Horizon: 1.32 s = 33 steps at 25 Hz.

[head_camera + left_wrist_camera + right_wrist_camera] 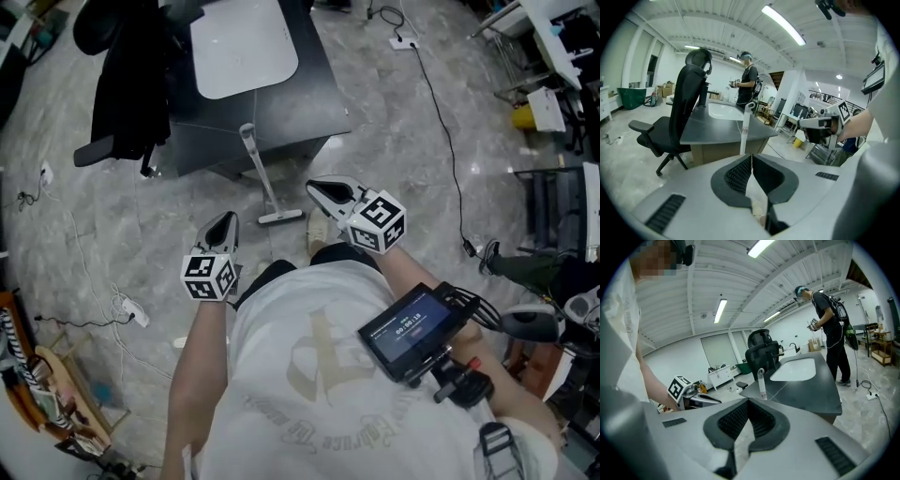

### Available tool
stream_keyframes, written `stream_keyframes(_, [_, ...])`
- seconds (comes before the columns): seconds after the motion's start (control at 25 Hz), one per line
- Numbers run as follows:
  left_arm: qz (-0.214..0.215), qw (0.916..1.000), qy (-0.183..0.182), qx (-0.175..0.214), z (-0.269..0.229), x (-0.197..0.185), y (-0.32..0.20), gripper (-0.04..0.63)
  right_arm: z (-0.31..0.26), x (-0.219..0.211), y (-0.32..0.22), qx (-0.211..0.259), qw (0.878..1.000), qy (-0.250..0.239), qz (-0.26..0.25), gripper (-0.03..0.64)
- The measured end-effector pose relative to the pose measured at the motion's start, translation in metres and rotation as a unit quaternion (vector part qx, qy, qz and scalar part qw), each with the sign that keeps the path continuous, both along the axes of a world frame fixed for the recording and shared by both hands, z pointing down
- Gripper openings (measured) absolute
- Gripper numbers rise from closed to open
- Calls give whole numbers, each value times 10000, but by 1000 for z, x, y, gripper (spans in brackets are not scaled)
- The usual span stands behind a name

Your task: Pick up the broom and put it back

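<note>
A: In front of the dark surface (314, 89), the broom (262, 176) stands on the floor (394, 159), head down, shaft leaning back on the surface's front edge. Nothing has hold of it.

B: Tools?

A: Left tool (224, 219): jaws pressed together at the tips, nothing between them. Right tool (314, 187): same, closed and empty. Both hang above the floor near the person's body, apart from the broom and aimed towards it.

B: Axis?

A: Close to upright, with a slight tilt. The flat narrow head sits on the floor on the person's side; the rounded grip end is up at the surface's top. In the head view the shaft runs from the head up and a bit left. The left gripper view shows the shaft (745, 129) dead ahead of the closed tips (751, 157). The right gripper view has it (761, 384) just right of centre.

B: How will it handle?

A: My guess is light and stiff: a thin pale shaft that looks smooth, so likely slippery in the pads. Most of the weight probably sits low in the head, so a single grip high up would let it swing.

B: Where to grab?

A: Mid to upper shaft, jaws square across it, near the small label. Use the second tool lower down if it pivots. It only leans there, so I think a sideways nudge could slide it along the edge and drop it.
</note>
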State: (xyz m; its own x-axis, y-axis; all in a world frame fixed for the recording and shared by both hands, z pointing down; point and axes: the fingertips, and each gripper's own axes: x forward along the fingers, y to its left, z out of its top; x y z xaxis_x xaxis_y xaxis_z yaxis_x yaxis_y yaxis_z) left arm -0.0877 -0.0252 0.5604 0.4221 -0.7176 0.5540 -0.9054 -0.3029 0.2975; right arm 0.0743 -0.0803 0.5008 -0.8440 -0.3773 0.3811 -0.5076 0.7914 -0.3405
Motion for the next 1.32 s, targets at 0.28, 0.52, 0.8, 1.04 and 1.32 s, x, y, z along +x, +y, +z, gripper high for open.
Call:
stream_keyframes(0.28, [70,9986,137,515,-44,-12,26,12,-19,-21,27,321,9992,-63,-212,17])
stream_keyframes(0.52, [89,9976,246,637,-59,-17,50,12,-25,-25,48,404,9990,-72,-176,17])
stream_keyframes(0.8, [240,9972,291,639,-60,-24,70,12,-32,-35,68,486,9987,-113,-52,17])
stream_keyframes(1.04, [413,9966,313,647,-62,-19,74,12,-33,-30,80,498,9987,-60,55,17])
stream_keyframes(1.32, [482,9960,307,692,-61,-17,78,12,-30,-26,87,517,9986,-38,126,17])
